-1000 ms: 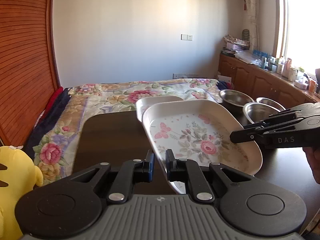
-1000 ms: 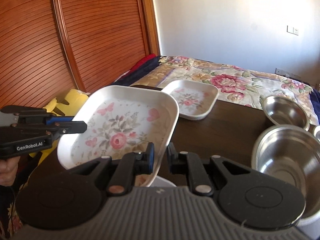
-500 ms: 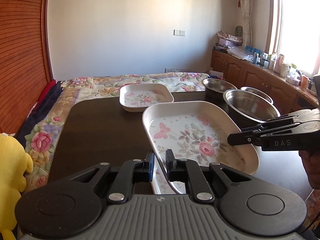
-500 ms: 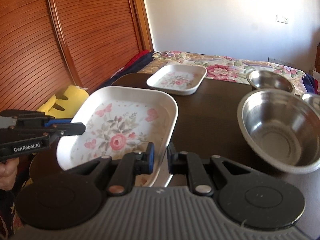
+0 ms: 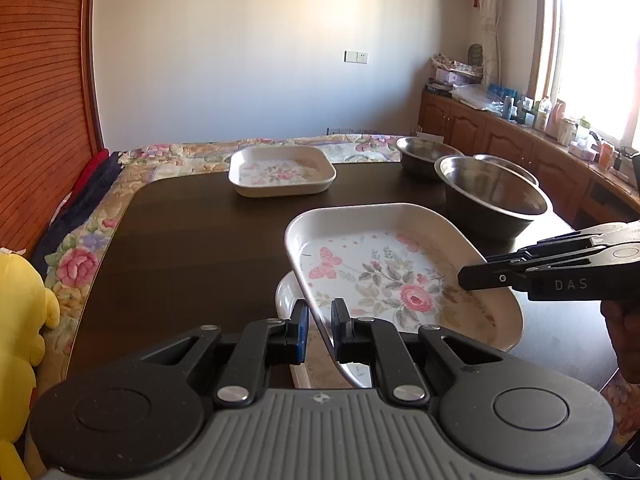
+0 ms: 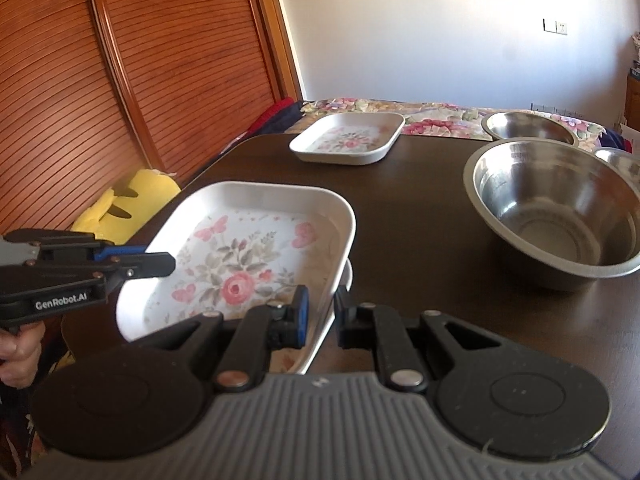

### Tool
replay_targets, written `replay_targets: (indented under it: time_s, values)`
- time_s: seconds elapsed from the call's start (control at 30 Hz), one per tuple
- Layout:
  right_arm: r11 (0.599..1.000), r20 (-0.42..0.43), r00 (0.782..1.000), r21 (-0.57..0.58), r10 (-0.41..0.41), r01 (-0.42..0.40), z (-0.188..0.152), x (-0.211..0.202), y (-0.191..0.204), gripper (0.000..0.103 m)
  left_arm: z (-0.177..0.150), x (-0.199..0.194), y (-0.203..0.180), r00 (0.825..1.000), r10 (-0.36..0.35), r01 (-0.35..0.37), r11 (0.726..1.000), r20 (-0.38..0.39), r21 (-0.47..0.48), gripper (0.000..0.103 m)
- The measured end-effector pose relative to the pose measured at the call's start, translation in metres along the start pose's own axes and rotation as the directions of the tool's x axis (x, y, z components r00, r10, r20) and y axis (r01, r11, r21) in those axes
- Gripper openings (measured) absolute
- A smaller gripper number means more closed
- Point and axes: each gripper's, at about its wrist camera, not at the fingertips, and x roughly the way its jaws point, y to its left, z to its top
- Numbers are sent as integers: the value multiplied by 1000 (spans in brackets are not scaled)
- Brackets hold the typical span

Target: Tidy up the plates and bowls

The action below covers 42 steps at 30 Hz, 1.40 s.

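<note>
I have both claws clamped on the flowered plate (image 5: 394,280), left claw (image 5: 320,330) and right claw (image 6: 320,316) on opposite rims; it hangs directly above another plate (image 5: 286,294) on the desk (image 5: 192,248).

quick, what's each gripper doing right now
Left gripper: closed on the rim of the floral plate.
Right gripper: closed on the same plate's opposite rim.
</note>
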Motion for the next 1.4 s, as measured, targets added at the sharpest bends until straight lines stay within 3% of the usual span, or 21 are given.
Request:
replay_targets:
  time_s: [0.23,0.67,1.27,1.4]
  values:
    - [998,52,998,-54,-24,27,-9,-4,11,15,-8,4,5,1000,7,-7,1000,-3,-28,13]
    - [1000,118,993,-1,-23,23,-21,-3,10,15,-20,8,9,1000,15,-14,997,12,-72,13]
    - [999,152,988,6,-32,31,-29,-4,12,16,-22,15,7,999,39,-39,997,8,-67,13]
    - [998,154,986,-13,-61,64,-32,-2,14,17,-25,18,8,999,41,-41,997,3,-65,13]
